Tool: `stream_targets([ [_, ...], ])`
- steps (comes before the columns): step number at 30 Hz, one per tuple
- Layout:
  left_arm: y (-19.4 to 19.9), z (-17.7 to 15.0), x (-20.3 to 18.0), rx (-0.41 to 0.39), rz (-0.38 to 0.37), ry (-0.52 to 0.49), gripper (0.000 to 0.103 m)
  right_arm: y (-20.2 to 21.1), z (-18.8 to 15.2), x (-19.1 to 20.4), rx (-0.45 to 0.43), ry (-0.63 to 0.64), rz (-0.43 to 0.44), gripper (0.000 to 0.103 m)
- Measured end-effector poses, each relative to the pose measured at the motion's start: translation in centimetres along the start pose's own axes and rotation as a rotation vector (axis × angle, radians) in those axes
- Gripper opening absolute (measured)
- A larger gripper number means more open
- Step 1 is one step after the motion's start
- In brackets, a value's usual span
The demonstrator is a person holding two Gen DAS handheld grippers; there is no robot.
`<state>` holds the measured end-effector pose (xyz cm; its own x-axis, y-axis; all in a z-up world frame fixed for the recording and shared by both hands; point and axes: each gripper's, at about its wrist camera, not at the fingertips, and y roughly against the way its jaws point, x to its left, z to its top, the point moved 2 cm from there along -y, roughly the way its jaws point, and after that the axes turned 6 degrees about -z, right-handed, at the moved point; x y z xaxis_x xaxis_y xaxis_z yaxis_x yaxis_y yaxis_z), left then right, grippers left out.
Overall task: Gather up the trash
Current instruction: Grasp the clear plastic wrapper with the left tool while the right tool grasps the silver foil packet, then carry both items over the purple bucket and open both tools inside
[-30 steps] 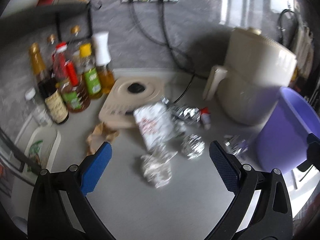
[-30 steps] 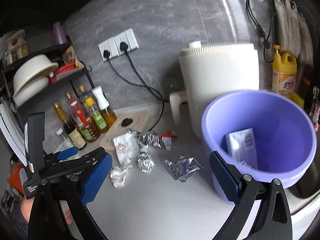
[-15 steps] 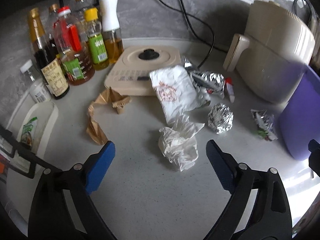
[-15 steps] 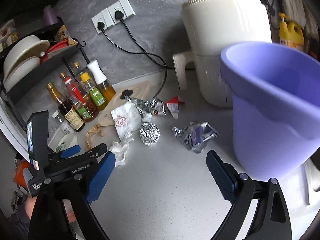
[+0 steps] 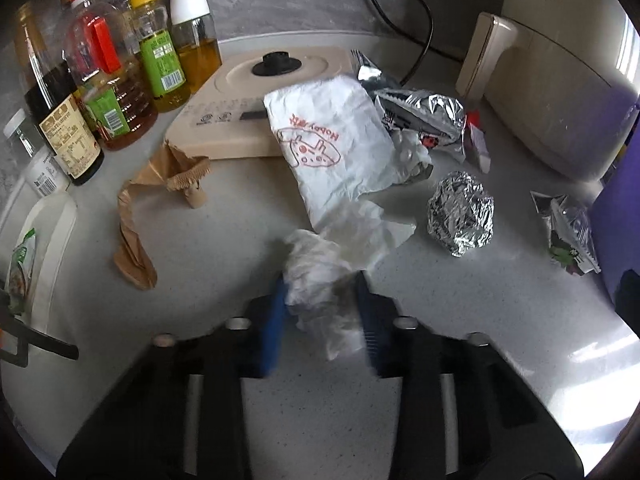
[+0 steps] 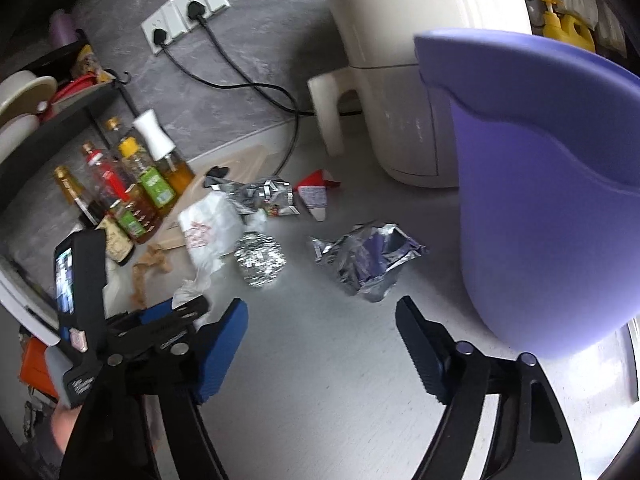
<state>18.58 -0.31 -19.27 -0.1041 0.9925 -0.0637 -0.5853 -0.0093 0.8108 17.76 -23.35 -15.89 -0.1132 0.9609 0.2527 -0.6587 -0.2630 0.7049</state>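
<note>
Trash lies scattered across the pale speckled countertop (image 5: 460, 340). Nearest is a crumpled white paper tissue (image 5: 320, 276), and the left gripper (image 5: 320, 312) has just been closing its blue-padded fingers (image 5: 272, 320) on it; the pads now press the wad from both sides. Just beyond it, touching, lies a white paper bag with a red printed drawing (image 5: 332, 140), leaning onto a flat beige appliance base with a black knob (image 5: 240, 92). To the right of the tissue sits a crushed ball of silver foil (image 5: 460, 214), and farther right a torn foil wrapper (image 6: 368, 260) lies near the foot of a lilac plastic bucket (image 6: 552, 200). A twisted brown paper scrap (image 5: 136, 216) lies to the left, near a row of oil and sauce bottles (image 5: 120, 80) at the far left. Another crinkled foil packet (image 5: 424, 116) rests behind the white bag.

The right gripper (image 6: 320, 344) hangs over bare counter near the torn wrapper; its jaws have just been narrowing but stand apart with nothing between them. A cream-coloured air fryer (image 6: 408, 60) stands at the far right behind the bucket.
</note>
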Motion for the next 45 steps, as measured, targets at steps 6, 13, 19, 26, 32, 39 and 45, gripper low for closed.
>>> stream_targets([
  [6,1.2,0.6,0.6,-0.061,0.028,0.033,0.017,-2.0,0.1,0.1,0.004,0.021,-0.044,0.064],
  [13,1.7,1.8,1.8,-0.092,0.074,0.057,0.017,-3.2,0.6,0.6,-0.005,0.033,-0.059,0.060],
  [19,2.0,2.2,2.3,-0.095,0.083,0.067,0.017,-4.4,0.9,1.1,0.003,0.040,-0.081,0.038],
  [26,2.9,2.5,2.6,-0.108,0.083,0.076,0.017,-3.1,1.5,2.7,-0.003,0.100,-0.048,0.004],
  [32,5.3,3.8,2.1,-0.164,0.074,0.075,0.017,-0.1,2.7,4.3,-0.043,0.136,0.014,0.004],
  [39,8.8,5.2,0.4,-0.226,0.042,0.057,0.017,3.9,4.7,4.8,-0.113,0.143,0.071,0.004],
  [45,11.5,6.6,-1.4,-0.285,0.016,0.041,0.017,7.4,6.5,4.1,-0.185,0.134,0.090,0.004],
])
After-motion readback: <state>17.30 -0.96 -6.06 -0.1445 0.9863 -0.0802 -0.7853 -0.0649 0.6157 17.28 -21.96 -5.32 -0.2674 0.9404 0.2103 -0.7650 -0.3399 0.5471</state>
